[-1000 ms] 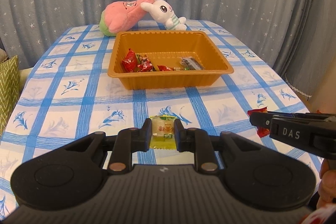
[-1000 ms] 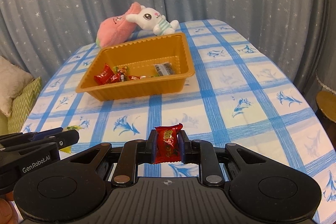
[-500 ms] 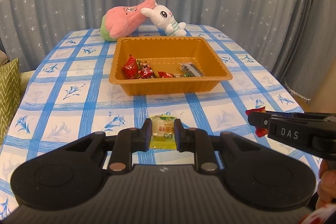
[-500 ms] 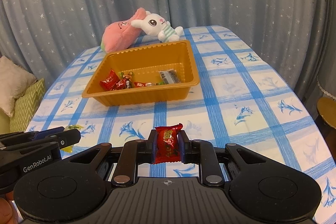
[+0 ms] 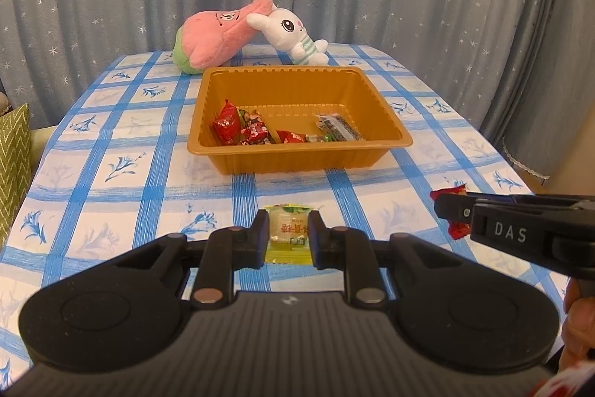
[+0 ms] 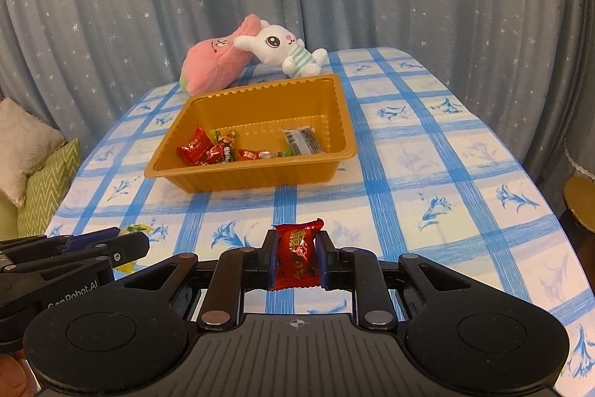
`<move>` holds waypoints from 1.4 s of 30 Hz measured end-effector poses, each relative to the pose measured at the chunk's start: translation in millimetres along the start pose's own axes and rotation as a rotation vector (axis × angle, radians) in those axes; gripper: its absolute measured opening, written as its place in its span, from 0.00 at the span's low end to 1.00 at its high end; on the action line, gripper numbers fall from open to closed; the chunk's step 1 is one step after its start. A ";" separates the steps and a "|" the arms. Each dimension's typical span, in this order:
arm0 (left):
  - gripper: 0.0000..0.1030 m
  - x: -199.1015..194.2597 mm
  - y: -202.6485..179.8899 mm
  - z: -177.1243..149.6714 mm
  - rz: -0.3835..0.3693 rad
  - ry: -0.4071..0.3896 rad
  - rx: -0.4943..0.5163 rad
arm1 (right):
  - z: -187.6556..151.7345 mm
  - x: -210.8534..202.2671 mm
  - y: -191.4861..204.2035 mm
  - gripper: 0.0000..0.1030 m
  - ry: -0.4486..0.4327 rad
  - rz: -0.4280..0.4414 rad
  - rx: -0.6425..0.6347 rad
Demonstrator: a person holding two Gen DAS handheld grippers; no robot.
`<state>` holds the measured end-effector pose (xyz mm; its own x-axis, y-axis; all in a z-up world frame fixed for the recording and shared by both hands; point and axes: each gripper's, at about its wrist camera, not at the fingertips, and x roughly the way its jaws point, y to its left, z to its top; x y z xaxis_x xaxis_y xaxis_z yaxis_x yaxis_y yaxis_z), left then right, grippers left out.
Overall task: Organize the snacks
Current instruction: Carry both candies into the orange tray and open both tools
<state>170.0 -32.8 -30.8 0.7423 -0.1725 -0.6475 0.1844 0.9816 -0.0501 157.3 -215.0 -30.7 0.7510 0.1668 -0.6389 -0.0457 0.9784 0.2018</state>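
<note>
1. The left gripper point(image 5: 288, 235) is clamped on a yellow-green candy point(image 5: 289, 233), pinched across its middle with both wrapper ends sticking out past the pads

2. The right gripper point(image 6: 296, 257) is clamped the same way on a red candy point(image 6: 296, 255), held upright above the table point(image 6: 427, 151)

3. Both candies look very light, with thin crinkly film around a small firm core; the film is likely slippery, so a grip on the core, as now, seems safer than one on the loose crimped ends

4. The tray point(image 5: 383, 106) sits ahead of both grippers, well apart from them, on the checked cloth; several wrapped snacks point(image 5: 256, 131) already lie along its near wall

5. Its far half is bare, so there is room to drop either candy there without hitting the pile

6. The near wall and ribbed rim stand up from the table, so I judge each candy must travel over the rim, not into it; the thin plastic tray may slide if bumped

7. Two plush toys point(image 5: 245, 36) lie just behind the tray, limiting any overshoot

8. The grippers are side by side and near each other, so going in one at a time looks wiser
</note>
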 end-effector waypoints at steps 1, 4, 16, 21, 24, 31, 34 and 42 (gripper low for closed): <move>0.19 2.7 0.4 1.9 -0.001 0.000 -0.001 | 2.8 2.0 0.3 0.20 -0.001 0.001 -0.003; 0.19 9.9 3.4 9.8 -0.003 -0.002 -0.006 | 11.2 8.0 0.3 0.20 -0.003 0.006 -0.014; 0.19 38.7 15.0 45.6 -0.012 -0.020 -0.005 | 53.7 38.4 0.8 0.20 -0.020 0.028 -0.046; 0.19 52.0 18.3 60.8 -0.018 -0.028 0.002 | 70.1 53.6 1.1 0.20 -0.019 0.038 -0.055; 0.19 62.6 21.9 70.6 -0.021 -0.033 0.009 | 81.0 64.6 1.2 0.20 -0.016 0.047 -0.060; 0.19 90.7 34.1 95.5 -0.017 -0.038 0.015 | 106.8 94.9 4.1 0.20 -0.001 0.061 -0.075; 0.19 102.8 37.6 102.3 -0.009 -0.035 0.026 | 114.0 108.4 4.8 0.20 0.011 0.066 -0.079; 0.19 130.1 45.8 113.7 -0.007 -0.023 0.045 | 125.3 139.5 7.8 0.20 0.037 0.070 -0.097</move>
<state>348.3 -19.7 -30.9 0.7552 -0.1817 -0.6299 0.2178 0.9758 -0.0203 344.2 -199.4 -25.3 0.7187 0.2380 -0.6534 -0.1622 0.9711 0.1753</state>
